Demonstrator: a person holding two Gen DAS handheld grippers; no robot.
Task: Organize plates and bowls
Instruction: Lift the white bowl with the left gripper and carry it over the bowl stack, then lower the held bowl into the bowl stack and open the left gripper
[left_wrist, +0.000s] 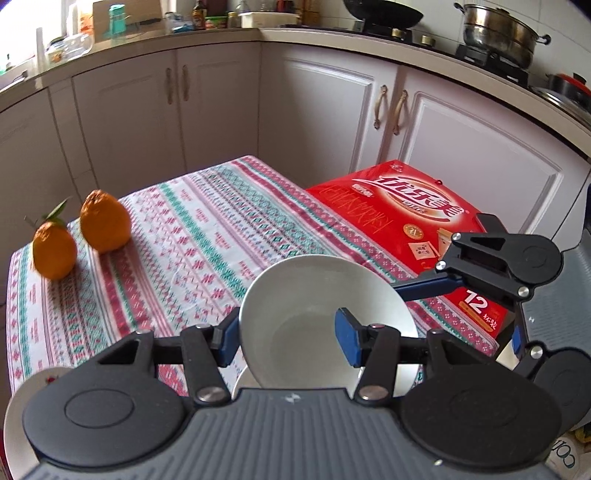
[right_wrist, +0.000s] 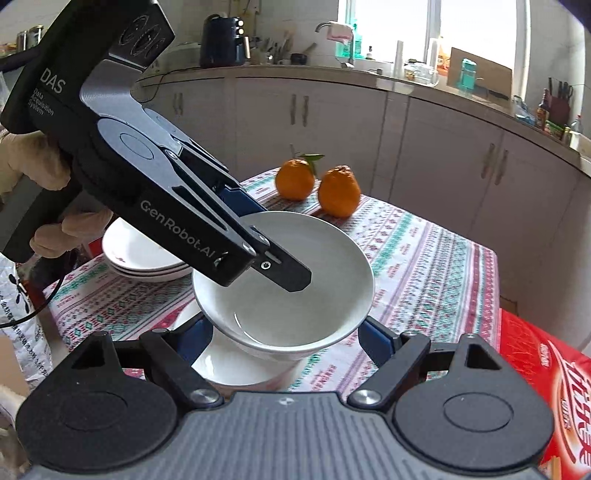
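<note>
A white bowl (left_wrist: 314, 295) hangs tilted a little above the patterned table (left_wrist: 192, 236). My left gripper (left_wrist: 286, 334) is shut on its near rim, with one pad inside the bowl and the other outside. In the right wrist view the same bowl (right_wrist: 295, 310) sits between the fingers of my right gripper (right_wrist: 284, 338), whose blue pads lie against its lower sides. The left gripper (right_wrist: 269, 243) reaches in there from the upper left. Right under the bowl a second white dish (right_wrist: 229, 365) rests on the cloth. A stack of white plates (right_wrist: 140, 258) lies behind it at the left.
Two oranges (left_wrist: 105, 221) (left_wrist: 53, 251) sit near the table's far left corner. A red carton (left_wrist: 413, 218) lies beside the table on the right. White cabinets and a cluttered counter ring the table. A person's gloved hand (right_wrist: 33, 166) holds the left gripper.
</note>
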